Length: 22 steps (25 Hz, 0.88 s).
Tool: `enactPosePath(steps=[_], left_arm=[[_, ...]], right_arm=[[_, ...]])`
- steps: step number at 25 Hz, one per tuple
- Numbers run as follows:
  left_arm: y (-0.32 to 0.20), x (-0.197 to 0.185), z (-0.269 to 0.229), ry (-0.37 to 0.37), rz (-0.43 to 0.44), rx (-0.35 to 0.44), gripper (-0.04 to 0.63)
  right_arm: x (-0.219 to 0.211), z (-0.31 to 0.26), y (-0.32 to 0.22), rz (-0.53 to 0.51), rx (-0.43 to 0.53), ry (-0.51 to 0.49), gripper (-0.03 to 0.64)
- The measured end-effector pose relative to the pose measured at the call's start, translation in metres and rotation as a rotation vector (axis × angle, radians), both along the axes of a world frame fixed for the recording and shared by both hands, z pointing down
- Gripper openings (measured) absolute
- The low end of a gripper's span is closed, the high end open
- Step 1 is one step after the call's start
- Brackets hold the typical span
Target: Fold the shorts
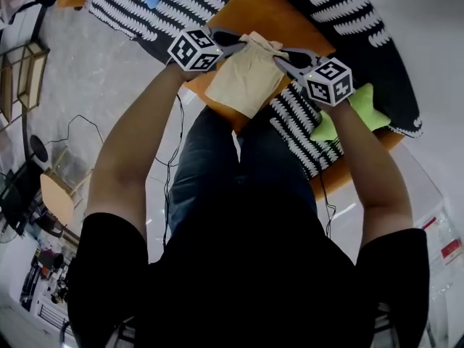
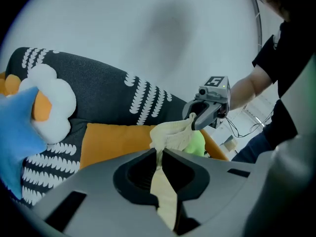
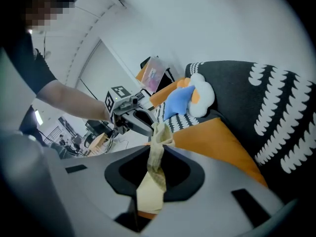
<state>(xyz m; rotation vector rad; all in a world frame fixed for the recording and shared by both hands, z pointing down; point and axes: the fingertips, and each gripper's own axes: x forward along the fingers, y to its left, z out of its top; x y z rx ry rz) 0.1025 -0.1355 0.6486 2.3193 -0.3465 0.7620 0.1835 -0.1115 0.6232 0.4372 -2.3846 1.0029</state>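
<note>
1. left gripper (image 1: pixel 233 43): jaws nearly closed, pinching one upper corner of the shorts (image 1: pixel 245 82). in its own view a strip of cloth runs straight through between the pads.
2. shorts: cream and bunched, slung between the two grippers. they hang in front of the person, over the near edge of the orange cushion (image 1: pixel 270 11), and lie flat on nothing.
3. right gripper (image 1: pixel 284 58): jaws likewise nearly closed, on the other upper corner. twisted cloth fills the gap.
4. green star pillow (image 1: pixel 365 109): beside the right wrist, apart from the shorts.
5. step in hand, my reading: shorts held up by two corners, ready to be spread or laid down. cannot tell whether a fold is already in them.
6. next move likely calls for both pinches kept firm and the grippers drawn apart to take out the sag. then the cloth goes down flat on the orange cushion, clear of the pillow.
</note>
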Motion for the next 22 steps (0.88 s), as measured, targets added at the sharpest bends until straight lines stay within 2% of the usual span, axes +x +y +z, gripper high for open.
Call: enactPosePath(steps=[9, 15, 18, 22], left_arm=[[0.072, -0.030, 0.007, -0.059, 0.018, 0.028, 0.052], [0.107, -0.047, 0.027, -0.118, 0.022, 0.036, 0.052], [0.126, -0.048, 0.034, -0.122, 0.015, 0.014, 0.054], [0.145, -0.051, 0.038, -0.112, -0.035, -0.022, 0.069]], right_arm=[[-0.031, 0.012, 0.066, -0.162, 0.011, 0.050, 0.072], [-0.053, 0.037, 0.109, -0.284, 0.062, 0.117, 0.074], [-0.057, 0.049, 0.128, -0.349, 0.107, 0.165, 0.074], [-0.064, 0.065, 0.152, -0.420, 0.155, 0.206, 0.074]])
